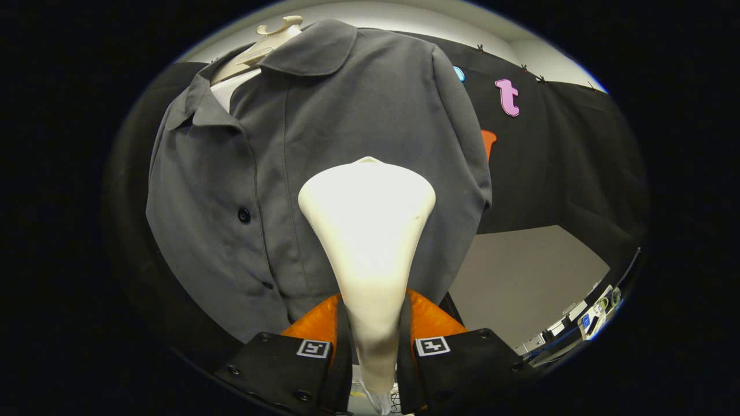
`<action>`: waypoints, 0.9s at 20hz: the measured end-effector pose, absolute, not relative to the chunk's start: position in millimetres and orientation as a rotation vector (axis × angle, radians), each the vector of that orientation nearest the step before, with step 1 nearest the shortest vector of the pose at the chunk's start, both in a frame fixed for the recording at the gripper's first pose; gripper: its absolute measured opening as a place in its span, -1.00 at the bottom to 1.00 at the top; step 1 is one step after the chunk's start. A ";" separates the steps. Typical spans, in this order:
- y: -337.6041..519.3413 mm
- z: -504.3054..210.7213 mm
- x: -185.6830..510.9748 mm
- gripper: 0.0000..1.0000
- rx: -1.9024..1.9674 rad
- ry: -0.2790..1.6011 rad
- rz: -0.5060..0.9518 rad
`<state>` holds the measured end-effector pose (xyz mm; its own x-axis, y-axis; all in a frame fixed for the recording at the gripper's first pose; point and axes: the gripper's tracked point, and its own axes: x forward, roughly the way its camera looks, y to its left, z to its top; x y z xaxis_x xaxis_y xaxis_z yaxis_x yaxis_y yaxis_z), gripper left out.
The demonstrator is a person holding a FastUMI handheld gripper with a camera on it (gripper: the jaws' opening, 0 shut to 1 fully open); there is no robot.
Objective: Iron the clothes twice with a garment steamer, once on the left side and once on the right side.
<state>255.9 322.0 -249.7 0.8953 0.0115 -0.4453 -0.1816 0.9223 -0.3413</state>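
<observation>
Gripper (374, 341) is clamped on the garment steamer (369, 231): both fingers (341, 352) press the narrow handle from either side, jaws narrow, no visible gap. The grip sits low on the neck, so the wide head stands clear ahead of the fingers and can meet the cloth first.

All positions are given relative to the shirt (324, 156).

- The shirt is a grey button-up on a pale hanger (272, 40), hanging in front of the booth wall. It hangs free, so both front panels can be reached without moving it.
- The steamer head is in front of the panel on the far side of the button placket (254, 190) from the collar opening, about mid-height. I can't tell whether the head touches the fabric or sits just off it; the camera looks at the head's back.
- Buttons (244, 215) run down the placket beside the head, not under it. Probably deliberate: a pass over flat cloth avoids snagging.
- Beyond the shirt's sleeve edge is a grey floor or table surface (520, 277), with some small equipment (589, 318) further off, too small to identify.

My read is that this is a pass on one side panel, somewhere mid-stroke. The other side, across the placket, presumably gets the second pass. I can't judge how much is done from this alone.

Risks: the shirt is unsupported behind, so pushing will swing it away rather than flatten it. Light contact and a straight vertical stroke should work better. The grip looks secure, but the long head gives leverage against it.
</observation>
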 end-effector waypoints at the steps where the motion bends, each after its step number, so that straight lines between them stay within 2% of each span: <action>1: 322.4 -254.8 256.4 -0.21 -0.387 0.460 0.101; 18: 285.3 -363.1 242.7 -0.21 -0.390 0.634 0.057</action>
<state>242.7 285.3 -363.1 0.8068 -0.0664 -0.5871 -0.1694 0.9260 -0.3374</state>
